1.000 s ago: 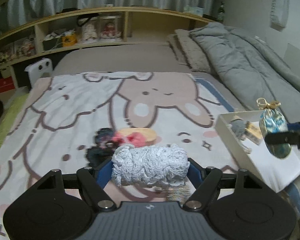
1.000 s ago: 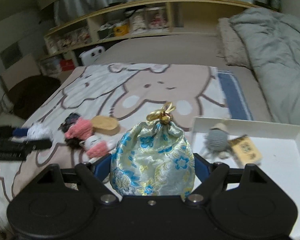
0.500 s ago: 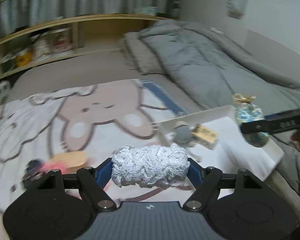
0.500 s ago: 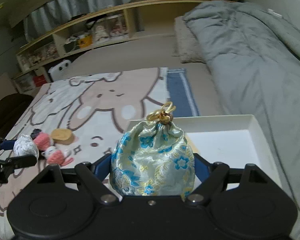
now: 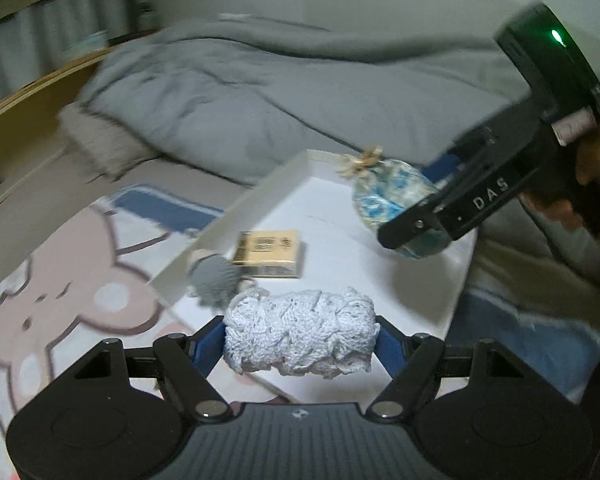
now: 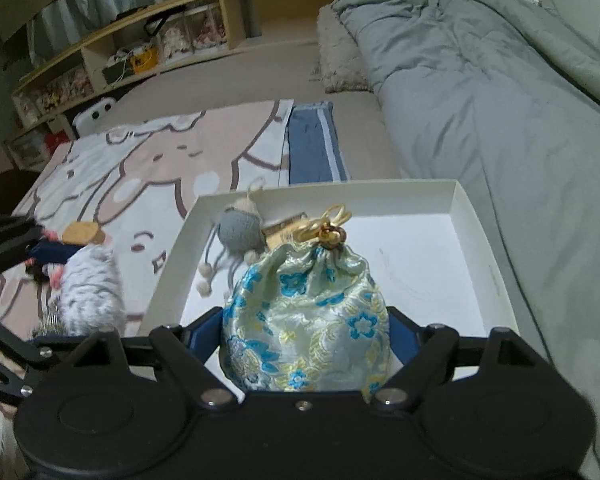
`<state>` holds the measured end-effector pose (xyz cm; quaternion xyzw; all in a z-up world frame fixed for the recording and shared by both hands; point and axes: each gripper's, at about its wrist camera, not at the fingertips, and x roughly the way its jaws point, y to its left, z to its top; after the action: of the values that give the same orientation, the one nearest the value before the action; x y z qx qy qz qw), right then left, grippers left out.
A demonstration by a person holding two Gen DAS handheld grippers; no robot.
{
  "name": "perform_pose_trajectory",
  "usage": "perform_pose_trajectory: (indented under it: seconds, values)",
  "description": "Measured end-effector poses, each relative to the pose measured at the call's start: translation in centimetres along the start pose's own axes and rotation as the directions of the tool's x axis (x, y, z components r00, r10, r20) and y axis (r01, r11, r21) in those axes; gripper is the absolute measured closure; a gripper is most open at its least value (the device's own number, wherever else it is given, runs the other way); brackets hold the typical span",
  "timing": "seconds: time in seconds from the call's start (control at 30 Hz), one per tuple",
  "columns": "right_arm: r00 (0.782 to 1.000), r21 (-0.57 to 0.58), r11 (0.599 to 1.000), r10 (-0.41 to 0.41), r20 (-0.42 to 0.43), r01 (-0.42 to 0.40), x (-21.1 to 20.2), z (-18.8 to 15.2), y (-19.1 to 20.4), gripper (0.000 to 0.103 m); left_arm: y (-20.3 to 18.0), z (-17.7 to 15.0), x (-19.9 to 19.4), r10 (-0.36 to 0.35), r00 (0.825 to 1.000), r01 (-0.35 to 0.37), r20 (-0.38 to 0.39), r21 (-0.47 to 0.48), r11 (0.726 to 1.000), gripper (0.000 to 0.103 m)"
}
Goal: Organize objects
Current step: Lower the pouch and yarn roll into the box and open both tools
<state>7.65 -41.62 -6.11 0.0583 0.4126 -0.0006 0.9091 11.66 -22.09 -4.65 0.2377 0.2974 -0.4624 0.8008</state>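
Gripping a white knitted bundle (image 5: pixel 300 338) by its two ends, the left claw (image 5: pixel 300 344) carried it above the near edge of the white tray (image 5: pixel 256 196). It looked soft, light and compressible; an end-to-end hold appeared adequate. The right claw (image 6: pixel 306 332) was clenched on the belly of a brocade pouch (image 6: pixel 306 312) over the tray. Its satin looked slippery, so the tied neck would probably offer a surer hold. A grey knitted toy (image 6: pixel 238 232) and small box (image 5: pixel 270 248) lay inside.

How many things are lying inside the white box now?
2: a grey knitted toy in its far left corner and a small tan box beside it. More may be hidden behind the pouch.
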Motion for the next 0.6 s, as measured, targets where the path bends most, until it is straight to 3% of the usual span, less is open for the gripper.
perform_pose_trajectory:
  seconds: [0.2, 0.4, 0.5, 0.6]
  values:
    - [0.998, -0.033, 0.999, 0.028, -0.054, -0.030, 1.2, -1.3, 0.2, 0.018, -1.0, -0.1, 2.8, -0.122, 0.988, 0.135, -0.093, 0.151, 0.979, 0.026]
    - [0.993, -0.071, 0.996, 0.047, -0.112, -0.055, 2.7, -2.0, 0.9, 0.018, -1.8, -0.3, 4.8, -0.181, 0.965, 0.225, -0.190, 0.244, 0.943, 0.025]
    - [0.991, -0.078, 0.995, 0.055, -0.126, -0.065, 3.1, -2.2, 1.0, 0.018, -2.1, -0.3, 5.4, -0.190, 0.960, 0.242, -0.205, 0.266, 0.933, 0.023]
    - [0.988, -0.079, 0.994, 0.065, -0.138, -0.077, 3.6, -2.3, 1.2, 0.018, -2.1, -0.4, 5.1, -0.224, 0.957, 0.268, -0.183, 0.273, 0.924, 0.014]
